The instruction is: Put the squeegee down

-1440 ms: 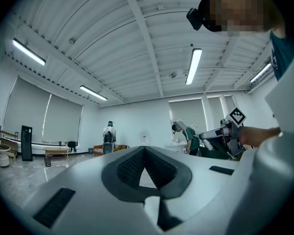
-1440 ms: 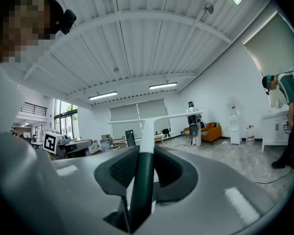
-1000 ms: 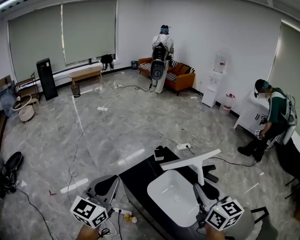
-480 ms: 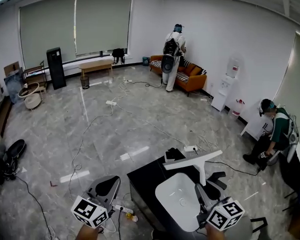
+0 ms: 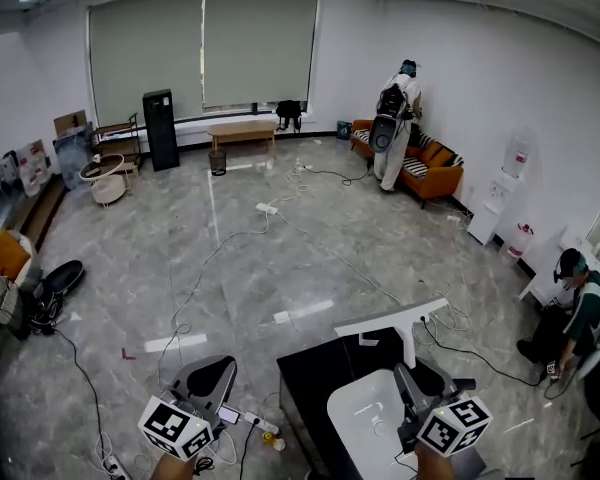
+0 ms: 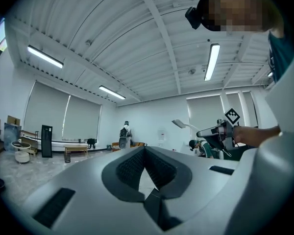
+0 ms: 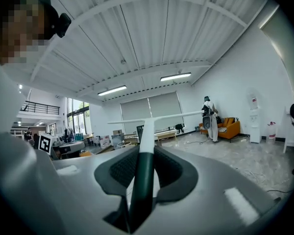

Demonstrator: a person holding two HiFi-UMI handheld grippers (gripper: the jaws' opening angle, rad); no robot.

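right gripper (image 7: pixel 143 163) clamps the dark handle (image 7: pixel 142 185) of the white t-shaped squeegee (image 7: pixel 147 129); left gripper (image 6: pixel 146 154) closed, empty.

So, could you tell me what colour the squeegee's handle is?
Dark green handle, white shaft; clearest in right gripper view.

The squeegee (image 5: pixel 390 318) has its handle end hidden inside the right claw (image 5: pixel 417 376). The sink (image 5: pixel 350 418) and black surface (image 5: pixel 310 378) are cut off by the head view's bottom edge.

Squeegee (image 5: pixel 391 320) over counter (image 5: pixel 308 380) w/ basin (image 5: pixel 352 420) in it.
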